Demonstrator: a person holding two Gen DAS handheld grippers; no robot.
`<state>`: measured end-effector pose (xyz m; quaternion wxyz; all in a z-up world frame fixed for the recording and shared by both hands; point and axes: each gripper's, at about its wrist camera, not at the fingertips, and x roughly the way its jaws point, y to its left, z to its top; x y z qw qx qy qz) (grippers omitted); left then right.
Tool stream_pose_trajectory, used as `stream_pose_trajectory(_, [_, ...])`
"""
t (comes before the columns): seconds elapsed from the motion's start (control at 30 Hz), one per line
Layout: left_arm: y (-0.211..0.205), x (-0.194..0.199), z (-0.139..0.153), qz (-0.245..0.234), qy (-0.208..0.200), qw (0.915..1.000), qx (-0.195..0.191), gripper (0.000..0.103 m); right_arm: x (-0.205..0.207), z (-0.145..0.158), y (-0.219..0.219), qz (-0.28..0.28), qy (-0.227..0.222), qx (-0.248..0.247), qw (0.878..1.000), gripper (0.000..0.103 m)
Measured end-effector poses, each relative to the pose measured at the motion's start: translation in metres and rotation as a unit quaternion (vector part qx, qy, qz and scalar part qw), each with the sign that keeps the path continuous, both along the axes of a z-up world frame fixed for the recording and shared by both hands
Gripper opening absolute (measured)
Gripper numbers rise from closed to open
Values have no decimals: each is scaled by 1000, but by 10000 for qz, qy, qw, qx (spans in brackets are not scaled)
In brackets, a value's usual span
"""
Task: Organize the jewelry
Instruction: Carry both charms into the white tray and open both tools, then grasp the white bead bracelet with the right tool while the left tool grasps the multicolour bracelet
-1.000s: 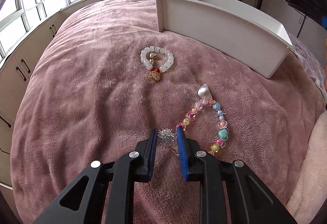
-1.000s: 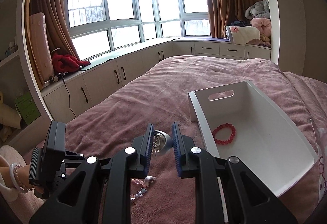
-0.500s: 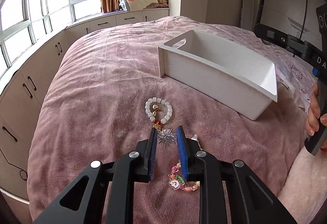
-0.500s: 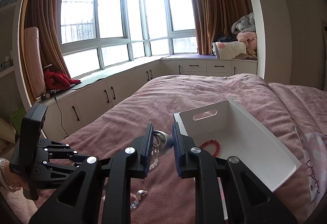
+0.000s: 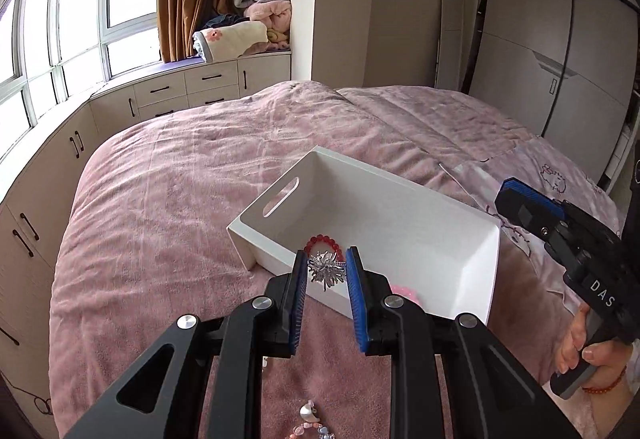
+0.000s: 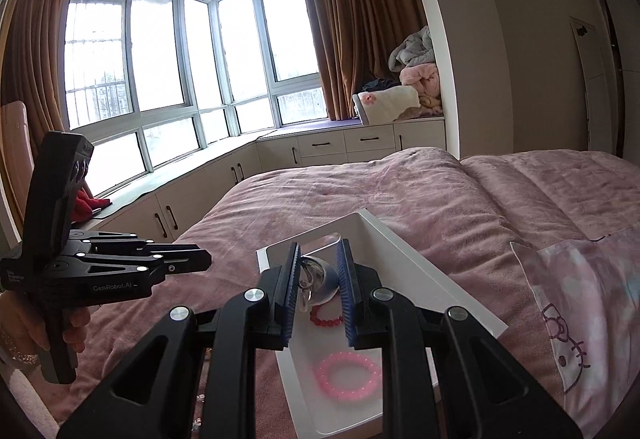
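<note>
In the left wrist view, the left gripper point(image 5: 327, 271) pinches a spiky silver ornament point(image 5: 326, 271) between its blue pads, and it hangs in the air over the near edge of the white box point(image 5: 400, 215). The box sits on the pink bed point(image 5: 180, 175), and a red bead bracelet point(image 5: 322, 242) lies inside it near the handle end (a bit of pink bracelet point(image 5: 404, 291) peeks out behind the right finger). A string of colored beads point(image 5: 310, 423) lies on the bed near the bottom edge of the view. The right gripper point(image 5: 532, 211) shows at the right edge, held by a hand point(image 5: 592, 363), beside the far corner of the box. In the right wrist view, the right gripper point(image 6: 318, 279) squeezes a shiny silver ball charm point(image 6: 318, 277) with its jaws, up above the box point(image 6: 400, 251). Below it, the red bracelet point(image 6: 326, 317) and the pink one point(image 6: 348, 375) lie on the box floor. The left gripper point(image 6: 192, 257) shows at the left side, over the bed point(image 6: 400, 191), just beside the box's handle end.
</note>
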<state>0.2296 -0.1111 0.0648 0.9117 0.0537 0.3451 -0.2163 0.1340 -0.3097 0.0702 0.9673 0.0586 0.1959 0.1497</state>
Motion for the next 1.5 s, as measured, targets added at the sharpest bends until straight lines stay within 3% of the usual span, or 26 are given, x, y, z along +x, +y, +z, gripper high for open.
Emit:
stream_pose_trajectory(0.23, [-48,46,-17,-216,467,9985,211,25,29,-25,-21,-189,676,145,9974,19])
stream_pose_trajectory(0.37, [-63,68,-38,-174,666,9962,532,25,43,-37,-24,-155,940,110,9954,19])
stream_pose_trajectory(0.73, [-89,112,-75,-141,1132,9878,1065,25,68,-57,-9,-31,1188,-193,9927,21])
stream_pose_trajectory(0.83, [-84,118,-74,-8,1145,9895,882,31,70,-60,-7,-41,1184,-267,9926,21])
stream_pose_trajectory(0.87, [-81,118,-72,48,1126,9906,779,40,70,-60,-6,-48,1179,-261,9927,27])
stream_pose_trajectory(0.9, [-77,117,-69,111,1076,9917,695,46,69,-60,-7,-54,1156,-247,9930,32])
stream_pose_trajectory(0.97, [-69,114,-62,184,952,9937,564,52,66,-57,-7,-82,1036,-234,9943,52])
stream_pose_trajectory(1.03, [-61,108,-53,224,792,9956,456,60,62,-51,-6,-97,874,-241,9958,56])
stream_pose_trajectory(1.1, [-49,98,-41,261,553,9977,292,76,57,-47,-5,-56,702,-194,9973,60])
stream_pose_trajectory(1.23, [-20,67,-8,452,-281,9986,70,89,40,-34,1,39,275,-143,9995,79])
stream_pose_trajectory(1.37, [11,28,21,837,-1245,9885,213,95,16,-16,13,250,-190,-74,9995,97])
stream_pose_trajectory(1.43, [26,8,31,1061,-1623,9805,329,99,5,-9,21,370,-376,-61,9986,98])
stream_pose_trajectory(1.5, [41,-7,37,1142,-1694,9785,280,100,-2,-6,31,488,-456,-113,9977,98])
